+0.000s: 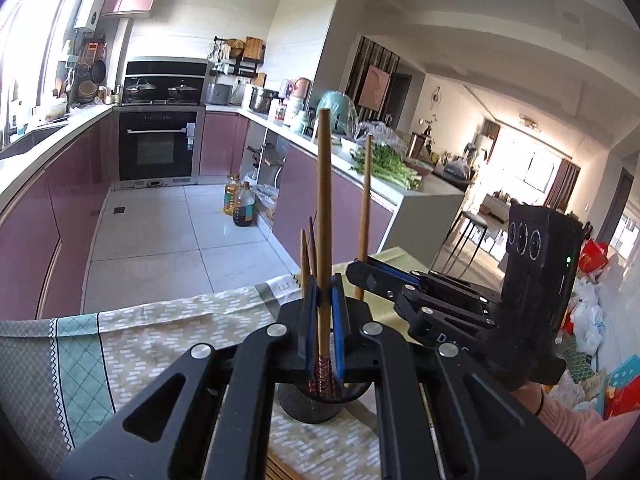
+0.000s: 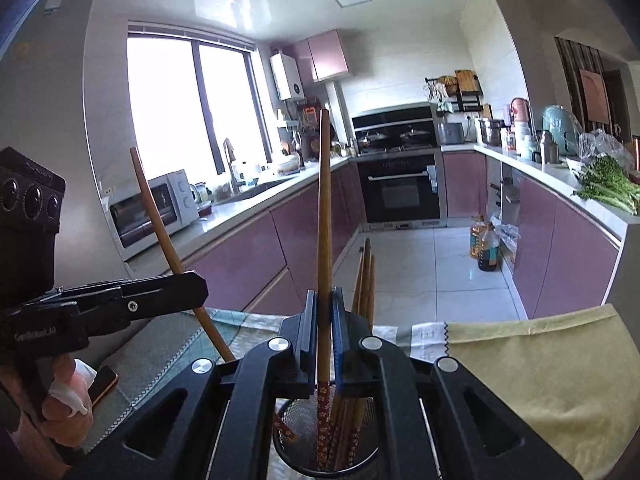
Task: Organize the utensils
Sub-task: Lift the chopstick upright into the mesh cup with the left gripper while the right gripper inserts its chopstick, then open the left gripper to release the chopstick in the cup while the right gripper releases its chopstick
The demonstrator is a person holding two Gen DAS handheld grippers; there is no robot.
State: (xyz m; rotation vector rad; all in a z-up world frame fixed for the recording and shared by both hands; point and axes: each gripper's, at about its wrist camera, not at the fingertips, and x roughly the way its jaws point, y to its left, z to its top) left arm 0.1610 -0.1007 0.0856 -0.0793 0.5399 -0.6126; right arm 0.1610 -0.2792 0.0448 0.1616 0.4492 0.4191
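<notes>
**A:** Where are you in the sorting?

**B:** Mid-transfer, I'd say. My left gripper (image 1: 323, 304) is clamped tight on one chopstick (image 1: 323, 216), held nearly upright, its patterned end down over the mesh cup (image 1: 310, 408). My right gripper (image 2: 323, 320) is closed on a second chopstick (image 2: 324, 240) the same way, patterned end inside the cup's mouth.

**A:** Both tongs full, then?

**B:** Yes, jaws pinched to the stick's width on each side, nothing else between them. From the right camera I can see the left tool (image 2: 176, 280) with its stick (image 2: 160, 220) leaning out at a slant.

**A:** And the rest of the utensils?

**B:** Several more chopsticks (image 2: 364, 280) already stand in the cup, which sits on the patterned cloth (image 1: 160, 320). A yellow cloth (image 2: 540, 360) lies to its right.

**A:** Putting in or taking out?

**B:** I can't tell from this alone. My guess is that the two sticks are being handled as a pair at the cup.

**A:** What does the next move need?

**B:** Keeping both sticks near vertical so the tips clear the rim and don't snag the ones inside. The two tools are close together, so I must not knock them. Only let go once a tip is well down in the cup.
</notes>
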